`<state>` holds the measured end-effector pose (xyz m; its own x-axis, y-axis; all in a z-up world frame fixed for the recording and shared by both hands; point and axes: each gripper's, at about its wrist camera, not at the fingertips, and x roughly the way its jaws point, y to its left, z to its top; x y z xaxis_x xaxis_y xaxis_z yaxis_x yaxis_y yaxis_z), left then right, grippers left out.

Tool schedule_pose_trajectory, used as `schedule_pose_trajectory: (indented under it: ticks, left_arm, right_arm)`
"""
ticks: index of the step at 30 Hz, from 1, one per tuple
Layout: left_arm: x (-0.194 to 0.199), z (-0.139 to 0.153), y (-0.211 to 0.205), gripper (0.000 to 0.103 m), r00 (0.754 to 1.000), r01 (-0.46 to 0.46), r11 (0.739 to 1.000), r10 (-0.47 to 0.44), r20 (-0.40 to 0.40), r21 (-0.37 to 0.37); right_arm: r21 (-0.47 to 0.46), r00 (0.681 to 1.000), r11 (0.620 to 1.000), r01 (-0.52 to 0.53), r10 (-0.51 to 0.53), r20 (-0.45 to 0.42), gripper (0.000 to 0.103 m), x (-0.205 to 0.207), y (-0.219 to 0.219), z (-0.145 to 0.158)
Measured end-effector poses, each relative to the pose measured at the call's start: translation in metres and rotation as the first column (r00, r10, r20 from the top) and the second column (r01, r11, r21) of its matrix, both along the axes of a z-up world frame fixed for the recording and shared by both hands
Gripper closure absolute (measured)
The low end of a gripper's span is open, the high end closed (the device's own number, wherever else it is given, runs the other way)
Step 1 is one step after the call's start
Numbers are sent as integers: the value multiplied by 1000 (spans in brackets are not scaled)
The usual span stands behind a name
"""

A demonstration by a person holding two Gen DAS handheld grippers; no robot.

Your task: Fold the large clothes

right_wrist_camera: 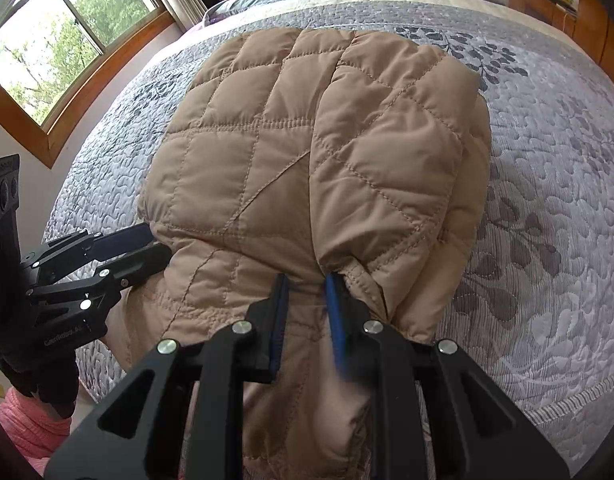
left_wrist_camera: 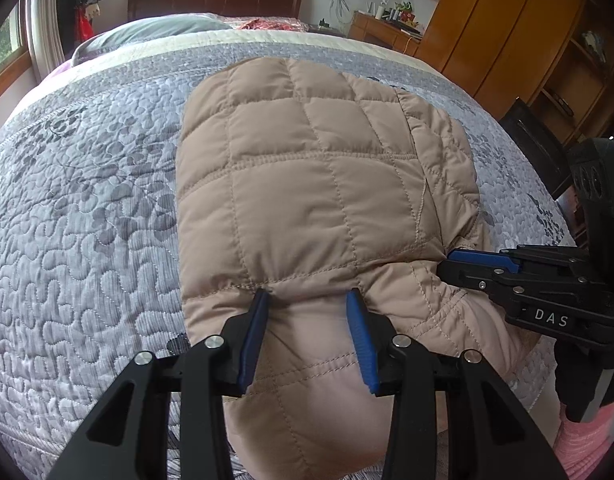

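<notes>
Lying on the quilted bedspread (left_wrist_camera: 87, 208) of the bed, the tan quilted jacket (left_wrist_camera: 307, 168) is already folded into a thick, narrow bundle, its near end hanging toward the bed's edge where both tools work. The left tool (left_wrist_camera: 307, 300) has its blue-padded fingers set wide apart, their tips pressed against a puckered seam at the jacket's near fold; no fabric looks pinched between them, so I judge it released and merely resting on the cloth. The right tool (right_wrist_camera: 307, 284) straddles a gathered ridge of fabric at the near right corner, its fingers closer together; whether it truly grips the ridge or only brackets it I cannot tell. Seen from the left wrist, the right tool (left_wrist_camera: 453, 262) meets the jacket's side from the right. The main risk is the padding: puffy layers tend to spring open, and if the next fold is lifted with only one side held, the bundle would likely twist or unroll. A shallow pinch on the slick shell could slip free mid-lift. Because the near end overhangs the bed's edge, a pull toward the person could drag the whole jacket off. The folded sleeve layer (right_wrist_camera: 399, 148) on top may also slide sideways.
</notes>
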<state>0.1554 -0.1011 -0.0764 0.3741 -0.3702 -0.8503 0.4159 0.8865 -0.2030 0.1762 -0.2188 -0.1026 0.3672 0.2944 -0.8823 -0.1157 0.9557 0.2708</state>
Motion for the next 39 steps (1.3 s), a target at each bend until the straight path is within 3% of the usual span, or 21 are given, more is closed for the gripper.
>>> schedule_pose_trajectory:
  ticks: [6,11,14,18,21,24,30,37,39]
  left_arm:
    - [-1,5,4,62,1000,-3,1000,3,4,-13]
    - [-25,28,20,62,999,-8,999,10,51,-31]
    - [-41,26,26,62,999,0,1000,1,49,-26]
    - [-48,10,31,60,1000,-2,1000,3,31,-22]
    - [-46,-4,31,60,1000,-5,999,5,8,-43]
    - [-49,-10,27,60,999,0,1000,1,40,-16]
    - [-54,-14,26,60,998,-11,1000,12,66,-11]
    - [-63,2,30,60,997,-35,999,36,70,-14]
    - [-64,5,33,60,997,-42,999,43,65,-17]
  right_arm:
    - [14,1000,1000,12,-12,1,84,-1,-2,7]
    - [9,998,1000,-9,8,67,79,-31,-7,35]
    - [14,996,1000,-26,24,86,79,-50,-8,42]
    - [10,997,999,-37,36,65,82,-65,-11,28]
    - [74,1000,997,-14,14,9,84,-59,-21,-2]
    - [109,1000,994,-10,8,17,85,-57,-23,-19]
    - [65,997,998,-8,4,73,85,-66,-15,-20]
    - [102,997,995,11,-18,75,81,-75,-18,-10]
    - [120,997,993,13,-23,80,75,-77,-19,-6]
